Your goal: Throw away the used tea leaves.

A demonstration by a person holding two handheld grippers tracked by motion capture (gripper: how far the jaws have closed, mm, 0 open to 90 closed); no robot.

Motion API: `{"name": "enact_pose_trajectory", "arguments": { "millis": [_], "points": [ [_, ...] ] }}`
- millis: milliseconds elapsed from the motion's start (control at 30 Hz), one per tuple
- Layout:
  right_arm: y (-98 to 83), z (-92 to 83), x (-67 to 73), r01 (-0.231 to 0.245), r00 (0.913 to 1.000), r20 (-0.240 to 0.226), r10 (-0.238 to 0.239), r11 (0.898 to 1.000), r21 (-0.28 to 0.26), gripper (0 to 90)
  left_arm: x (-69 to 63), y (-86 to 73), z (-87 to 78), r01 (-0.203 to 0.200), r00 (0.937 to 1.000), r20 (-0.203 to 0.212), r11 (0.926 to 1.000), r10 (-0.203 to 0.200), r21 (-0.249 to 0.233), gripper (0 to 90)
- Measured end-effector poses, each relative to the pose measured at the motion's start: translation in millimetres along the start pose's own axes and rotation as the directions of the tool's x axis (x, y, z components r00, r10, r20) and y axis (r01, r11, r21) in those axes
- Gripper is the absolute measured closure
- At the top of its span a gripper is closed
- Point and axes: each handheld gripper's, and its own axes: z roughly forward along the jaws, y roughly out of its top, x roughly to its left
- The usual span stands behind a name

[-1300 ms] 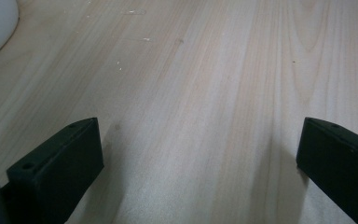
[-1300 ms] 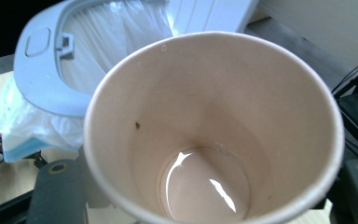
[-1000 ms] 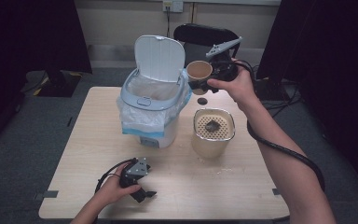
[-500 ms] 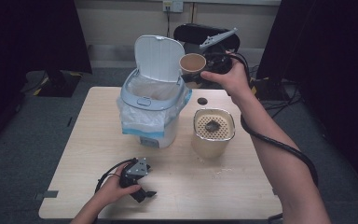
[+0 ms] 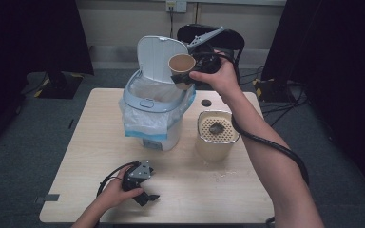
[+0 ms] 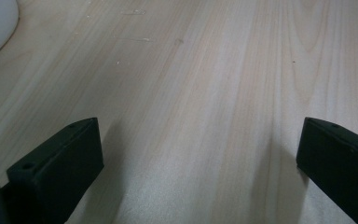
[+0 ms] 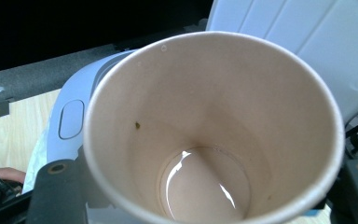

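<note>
A tan paper cup (image 5: 181, 64) is held in the air with my right gripper (image 5: 184, 80) shut on its lower body, beside the raised lid of the white bin (image 5: 154, 111) and over its right rim. In the right gripper view the cup (image 7: 214, 116) tips toward the camera with a little liquid pooled at its bottom, and my right gripper (image 7: 205, 191) has a black jaw on either side of it. My left gripper (image 5: 145, 194) rests on the table near the front edge. Its jaws stand wide apart over bare wood, so my left gripper (image 6: 200, 140) is open and empty.
The bin is lined with a clear plastic bag and its lid (image 5: 160, 57) stands up at the back. A beige tub with a perforated top (image 5: 217, 135) stands right of the bin. A small black disc (image 5: 206, 102) lies behind the tub. A black chair (image 5: 218, 38) stands beyond the table.
My right hand has carried the cup to the left and a little up, from beside the bin toward its open mouth. The left gripper has stayed where it was.
</note>
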Motion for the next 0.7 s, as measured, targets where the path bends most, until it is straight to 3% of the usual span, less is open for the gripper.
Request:
{"name": "enact_pose_trajectory", "arguments": {
  "millis": [700],
  "points": [
    [6.9,34.2,7.6,-0.010,0.9994,-0.032,0.010,1.000,-0.011,25.8,0.0,0.0,0.0,0.000,1.0000,0.000,1.0000,0.000,0.001,0.0]
  ]
}}
